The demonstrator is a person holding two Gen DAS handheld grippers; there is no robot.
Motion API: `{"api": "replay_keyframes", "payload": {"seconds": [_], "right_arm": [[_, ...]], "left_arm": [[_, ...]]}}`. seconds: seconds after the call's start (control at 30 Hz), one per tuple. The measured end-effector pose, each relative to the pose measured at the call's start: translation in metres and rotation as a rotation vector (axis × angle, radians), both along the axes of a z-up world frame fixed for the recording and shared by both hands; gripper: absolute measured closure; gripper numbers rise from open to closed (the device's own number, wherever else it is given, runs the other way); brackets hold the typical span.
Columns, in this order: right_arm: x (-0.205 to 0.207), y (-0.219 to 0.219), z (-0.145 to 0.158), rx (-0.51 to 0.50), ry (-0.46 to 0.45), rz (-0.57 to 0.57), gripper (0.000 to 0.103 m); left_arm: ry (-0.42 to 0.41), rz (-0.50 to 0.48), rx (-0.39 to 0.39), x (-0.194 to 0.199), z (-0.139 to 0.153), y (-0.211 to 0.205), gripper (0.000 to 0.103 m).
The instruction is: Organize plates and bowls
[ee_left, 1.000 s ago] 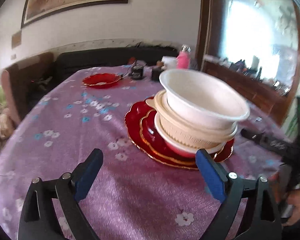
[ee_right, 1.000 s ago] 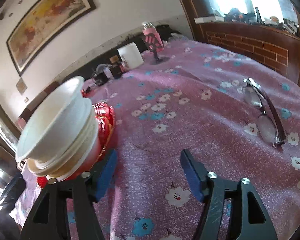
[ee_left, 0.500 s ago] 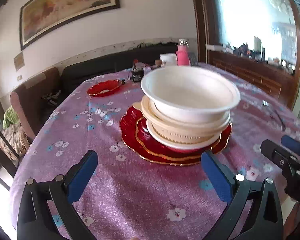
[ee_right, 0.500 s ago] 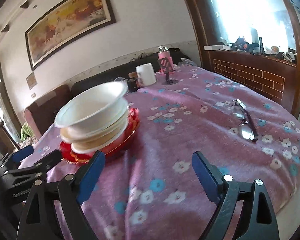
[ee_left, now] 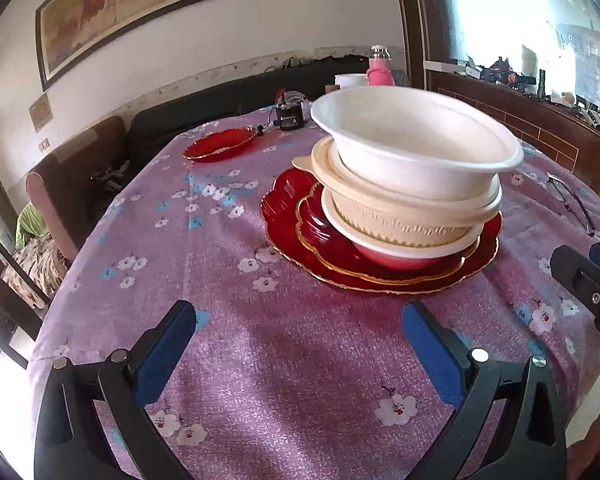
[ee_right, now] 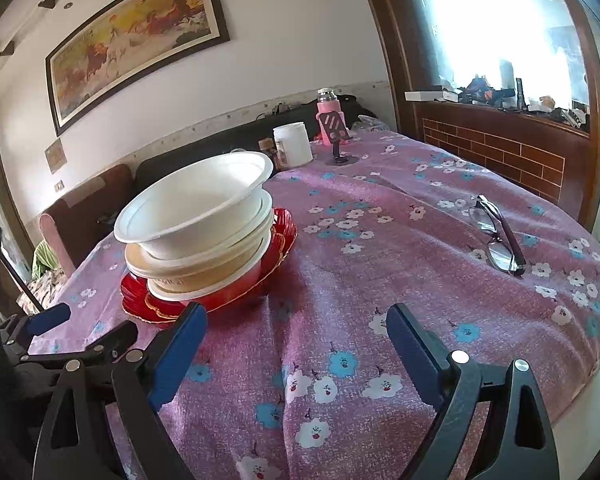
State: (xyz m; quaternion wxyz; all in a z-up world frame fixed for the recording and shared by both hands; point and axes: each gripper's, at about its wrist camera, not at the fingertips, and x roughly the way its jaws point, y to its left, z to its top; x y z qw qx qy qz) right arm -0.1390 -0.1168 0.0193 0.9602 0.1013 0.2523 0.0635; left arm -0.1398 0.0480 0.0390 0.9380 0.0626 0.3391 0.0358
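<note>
On the purple flowered table [ee_left: 228, 360] a white bowl [ee_left: 416, 148] tops a stack: a cream ribbed bowl [ee_left: 400, 220] below it, a red bowl with a white rim [ee_left: 396, 254] at the bottom, all on nested red plates with gold rims [ee_left: 292, 220]. My left gripper [ee_left: 298, 316] is open and empty, a little short of the plates' near edge. The right wrist view has the same stack [ee_right: 196, 208] at left. My right gripper [ee_right: 296, 316] stands open over bare cloth, to the right of the stack. A second red plate [ee_left: 220, 144] lies far back on the left.
Folded glasses [ee_right: 496, 236] lie on the cloth to the right. A white mug [ee_right: 292, 146], a pink bottle [ee_right: 328, 114] and a phone stand [ee_right: 340, 156] sit at the far edge. A brown chair [ee_left: 72, 184] stands at the left, a brick sill [ee_right: 500, 152] at the right.
Both grippers have opened wider and drawn back from the bowl stack. The right one swung away to the right of it and levelled out; the stack stayed where it was.
</note>
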Motion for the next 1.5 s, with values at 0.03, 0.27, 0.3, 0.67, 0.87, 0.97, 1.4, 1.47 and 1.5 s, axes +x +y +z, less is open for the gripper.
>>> {"api": "replay_keyframes", "payload": {"seconds": [0.03, 0.27, 0.3, 0.67, 0.87, 0.97, 1.4, 1.47, 1.5], "right_arm": [[0.000, 0.000, 0.000, 0.000, -0.001, -0.001, 0.009], [0.003, 0.008, -0.002, -0.006, 0.008, 0.012, 0.009], [0.003, 0.009, -0.002, -0.008, 0.007, 0.015, 0.009], [0.001, 0.011, -0.006, -0.011, 0.019, 0.028, 0.009], [0.001, 0.010, -0.007, -0.013, 0.019, 0.027, 0.009], [0.002, 0.010, -0.007, -0.011, 0.022, 0.026, 0.009], [0.003, 0.011, -0.009, -0.014, 0.032, 0.028, 0.009], [0.003, 0.011, -0.009, -0.012, 0.030, 0.026, 0.009], [0.003, 0.010, -0.009, -0.012, 0.029, 0.024, 0.009]], "left_arm": [[0.005, -0.001, 0.002, 0.001, -0.001, 0.000, 0.000], [0.029, 0.003, 0.001, 0.003, -0.006, 0.003, 0.000], [0.028, 0.003, 0.000, 0.003, -0.006, 0.003, 0.000], [0.045, -0.001, 0.017, 0.005, -0.011, -0.001, 0.000], [0.046, 0.000, 0.023, 0.005, -0.011, -0.002, 0.000], [0.046, -0.002, 0.028, 0.004, -0.012, -0.003, 0.000], [0.052, -0.012, 0.018, 0.003, -0.012, -0.002, 0.000], [0.054, -0.012, 0.016, 0.003, -0.011, 0.000, 0.000], [0.054, -0.012, 0.015, 0.003, -0.011, 0.000, 0.000]]}}
